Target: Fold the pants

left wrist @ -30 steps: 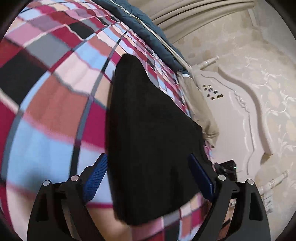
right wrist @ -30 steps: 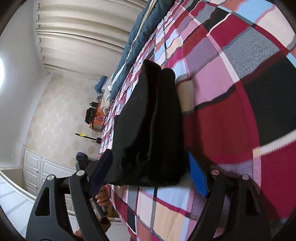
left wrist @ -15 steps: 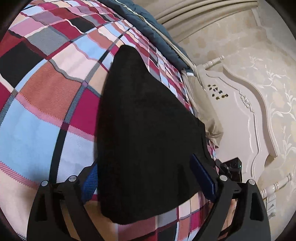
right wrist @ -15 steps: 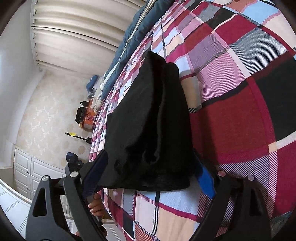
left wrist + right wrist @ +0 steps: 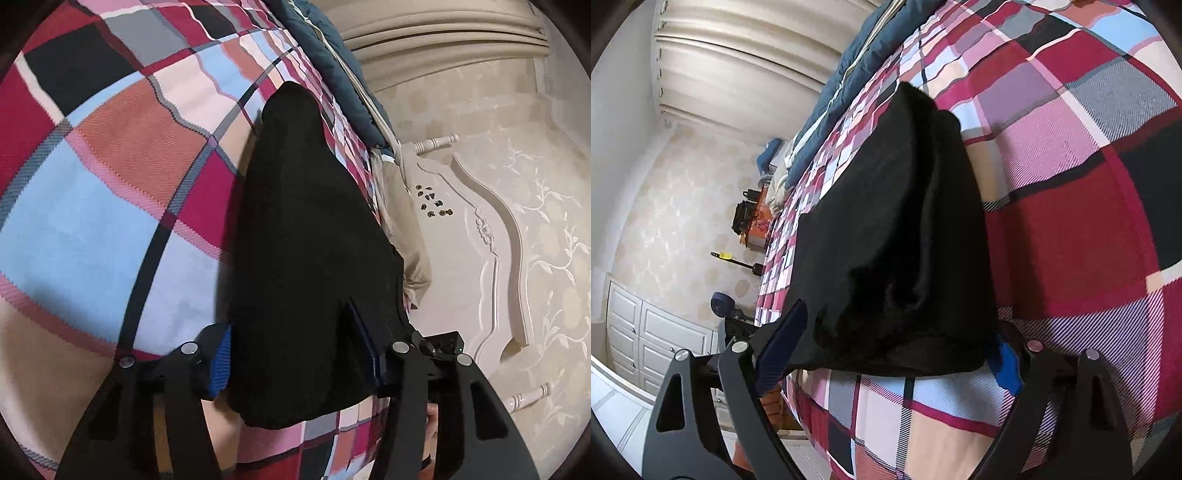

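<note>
The black pants (image 5: 303, 266) lie folded lengthwise on the plaid bedspread (image 5: 110, 206), stretching away from both cameras. My left gripper (image 5: 295, 354) straddles the near end of the pants, jaws apart, the blue pads on either side of the cloth, which bulges between them. In the right wrist view the pants (image 5: 897, 236) show two stacked layers with a rumpled near edge. My right gripper (image 5: 894, 354) straddles that near edge with jaws wide apart, its pads (image 5: 781, 347) beside the cloth.
A dark blue quilt (image 5: 332, 74) runs along the far side of the bed. A cream carved headboard (image 5: 480, 236) stands to the right in the left wrist view. Curtains (image 5: 746, 66), white cabinets (image 5: 639, 332) and a cluttered bedside stand (image 5: 750, 225) lie beyond the bed edge.
Both grippers have advanced along the bed so the pants' near end now sits deeper between the jaws. The left gripper's jaws have narrowed slightly around the cloth.
</note>
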{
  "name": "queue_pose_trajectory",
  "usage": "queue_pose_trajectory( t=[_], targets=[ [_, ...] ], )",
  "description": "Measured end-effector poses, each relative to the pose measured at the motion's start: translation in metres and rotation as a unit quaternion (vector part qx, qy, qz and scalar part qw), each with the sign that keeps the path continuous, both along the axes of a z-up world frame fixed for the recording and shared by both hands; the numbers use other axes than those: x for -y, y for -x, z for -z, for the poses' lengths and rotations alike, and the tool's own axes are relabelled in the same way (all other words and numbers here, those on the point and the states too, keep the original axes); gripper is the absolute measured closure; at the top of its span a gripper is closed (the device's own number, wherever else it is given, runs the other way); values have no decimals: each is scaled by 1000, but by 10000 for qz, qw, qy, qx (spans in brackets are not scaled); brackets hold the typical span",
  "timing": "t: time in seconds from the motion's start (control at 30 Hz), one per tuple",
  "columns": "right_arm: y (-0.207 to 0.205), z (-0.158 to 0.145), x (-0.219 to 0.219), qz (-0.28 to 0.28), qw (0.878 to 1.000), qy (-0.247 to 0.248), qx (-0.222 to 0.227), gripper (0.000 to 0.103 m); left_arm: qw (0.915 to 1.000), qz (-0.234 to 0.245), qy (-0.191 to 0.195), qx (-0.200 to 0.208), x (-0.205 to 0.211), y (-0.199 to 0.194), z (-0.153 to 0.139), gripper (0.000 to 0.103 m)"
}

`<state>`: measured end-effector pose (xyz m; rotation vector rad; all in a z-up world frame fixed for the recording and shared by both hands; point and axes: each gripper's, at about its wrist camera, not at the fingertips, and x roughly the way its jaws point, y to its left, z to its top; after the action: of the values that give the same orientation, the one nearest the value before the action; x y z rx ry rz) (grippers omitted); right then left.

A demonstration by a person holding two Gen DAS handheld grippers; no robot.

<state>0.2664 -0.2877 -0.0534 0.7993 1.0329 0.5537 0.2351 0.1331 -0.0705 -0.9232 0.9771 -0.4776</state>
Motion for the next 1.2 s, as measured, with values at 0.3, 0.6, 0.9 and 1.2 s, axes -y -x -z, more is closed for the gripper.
queue_pose_trajectory(
  t=[0.3, 0.6, 0.9, 1.2],
  targets=[
    [3, 10, 9, 52, 9987, -462, -205, 62, 9983, -89, -563, 90, 4, 5, -7, 62],
    [11, 2, 10, 45, 9988, -474, -147, 66, 9953, -40, -948, 215, 13, 12, -19, 65],
    [11, 6, 6, 88, 9984, -529, -191, 66, 9922, 48, -1215, 288, 17, 20, -24, 65],
    [13, 10, 2, 133, 9979, -596, -221, 66, 9910, 78, -1302, 302, 17, 32, -26, 65]
  ],
)
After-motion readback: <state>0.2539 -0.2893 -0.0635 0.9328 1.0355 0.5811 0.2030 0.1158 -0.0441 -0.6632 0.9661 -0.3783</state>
